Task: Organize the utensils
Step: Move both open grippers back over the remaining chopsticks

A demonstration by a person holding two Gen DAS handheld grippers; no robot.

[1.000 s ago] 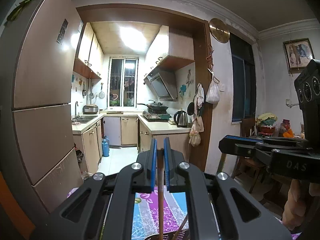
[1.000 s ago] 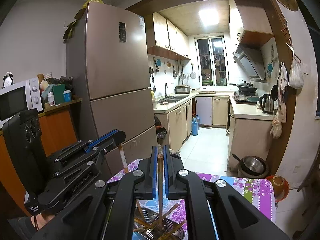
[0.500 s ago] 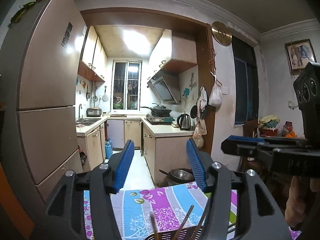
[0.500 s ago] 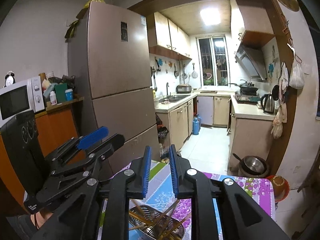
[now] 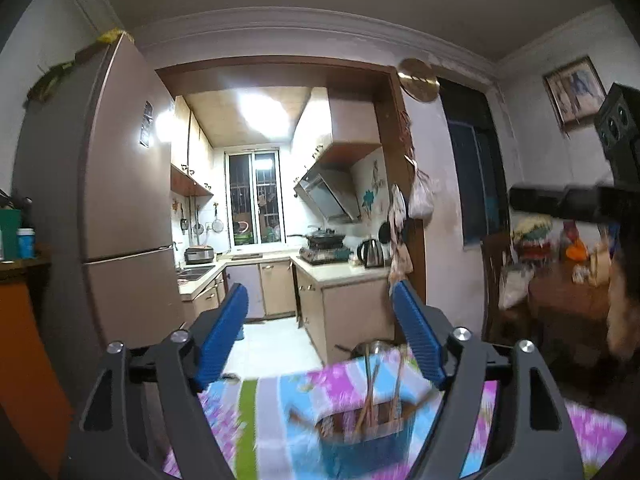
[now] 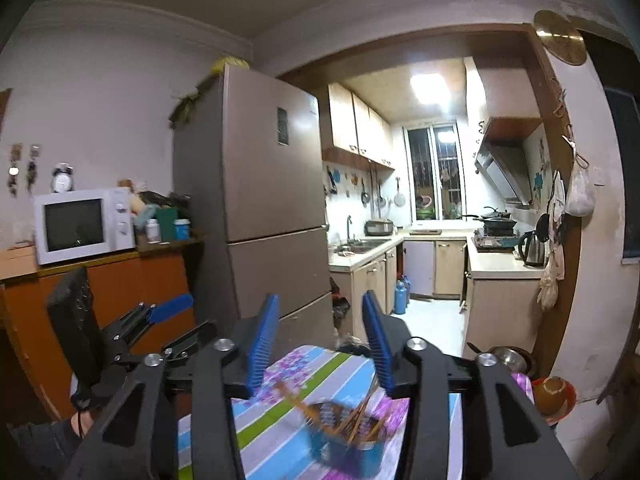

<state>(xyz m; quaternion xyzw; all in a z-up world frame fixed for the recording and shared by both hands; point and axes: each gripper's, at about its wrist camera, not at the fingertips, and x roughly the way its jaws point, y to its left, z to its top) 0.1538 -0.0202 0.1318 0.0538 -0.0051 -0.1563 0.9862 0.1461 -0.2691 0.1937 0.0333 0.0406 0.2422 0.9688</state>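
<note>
Left wrist view: left gripper (image 5: 320,334) spread wide, empty.
Right gripper (image 6: 320,338): likewise released.
Chopsticks (image 5: 370,394): below fingertips in holder (image 5: 360,446); likely light, stiff, slippery; pinch mid-shaft.

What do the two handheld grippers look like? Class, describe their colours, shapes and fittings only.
The left gripper and the right gripper look alike: black angular frames with cut-out openings, round silver bolts at the joints, and two long blue ribbed finger pads. A black boxy housing sits behind each. No cables, sleeves or legible markings show.
</note>
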